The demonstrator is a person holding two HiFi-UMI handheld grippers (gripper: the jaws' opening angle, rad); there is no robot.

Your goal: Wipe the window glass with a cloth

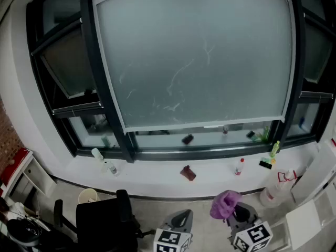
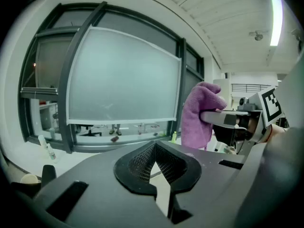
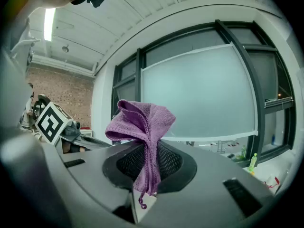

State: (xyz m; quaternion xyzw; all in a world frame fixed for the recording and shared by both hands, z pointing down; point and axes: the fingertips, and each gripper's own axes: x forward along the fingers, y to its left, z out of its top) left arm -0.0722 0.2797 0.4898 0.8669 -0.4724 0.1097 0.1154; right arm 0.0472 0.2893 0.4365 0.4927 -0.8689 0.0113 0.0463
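Cloth of purple microfibre point(image 3: 142, 122) stands bunched in the right gripper point(image 3: 147, 151) — jaws pinched on it — well below the large frosted window glass point(image 1: 194, 56); left gripper point(image 2: 154, 148) alongside, jaws together, empty.

Sill point(image 1: 152, 175) is running well ahead of both jaws, carrying a dark red object point(image 1: 188, 173), a red-capped bottle point(image 1: 239, 167) to its right and a clear bottle point(image 1: 110, 167) far left. Green bottle point(image 1: 274, 148) is standing ahead and right of the right jaws. Black chair point(image 1: 105, 219) is sitting just left of the left jaws.
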